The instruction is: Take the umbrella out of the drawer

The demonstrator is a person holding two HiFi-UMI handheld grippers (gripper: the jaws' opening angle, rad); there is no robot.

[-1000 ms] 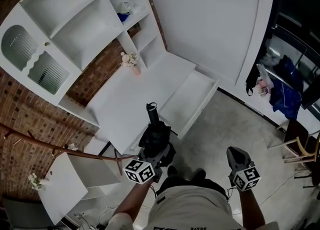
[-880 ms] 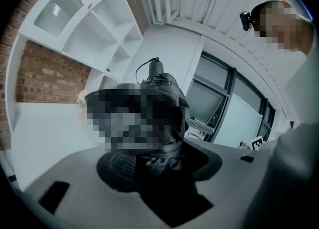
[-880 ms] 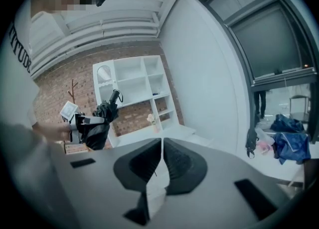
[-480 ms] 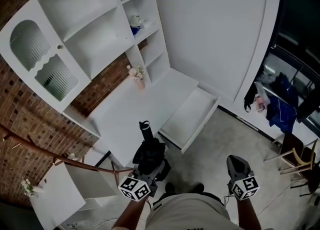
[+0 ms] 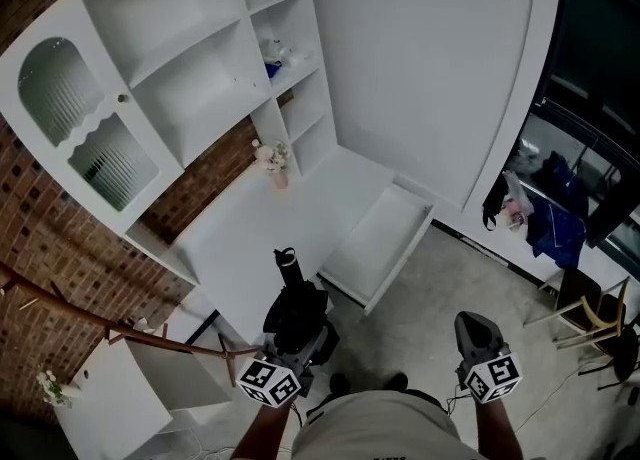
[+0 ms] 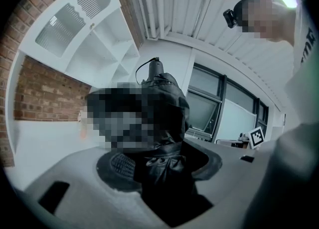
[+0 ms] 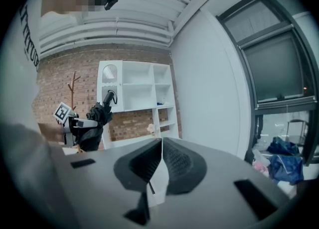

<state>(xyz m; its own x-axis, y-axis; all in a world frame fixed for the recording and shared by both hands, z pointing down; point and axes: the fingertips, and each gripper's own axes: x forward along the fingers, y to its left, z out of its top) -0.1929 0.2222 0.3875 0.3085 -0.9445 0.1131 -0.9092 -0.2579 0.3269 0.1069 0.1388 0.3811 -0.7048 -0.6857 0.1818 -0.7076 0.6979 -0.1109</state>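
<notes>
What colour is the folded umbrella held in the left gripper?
Black all over, handle included. The umbrella shows best in the head view.

Grey hand-held grippers (image 5: 300, 333) (image 5: 470, 323), black-and-white marker cubes (image 5: 268, 383) (image 5: 491, 376)

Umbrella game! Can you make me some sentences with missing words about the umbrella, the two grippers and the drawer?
The left gripper is shut on a folded umbrella, and its colour is ___.
The right gripper has its jaws together and holds ___.
The white drawer under the desk stands ___.
Missing words: black; nothing; open.
</notes>
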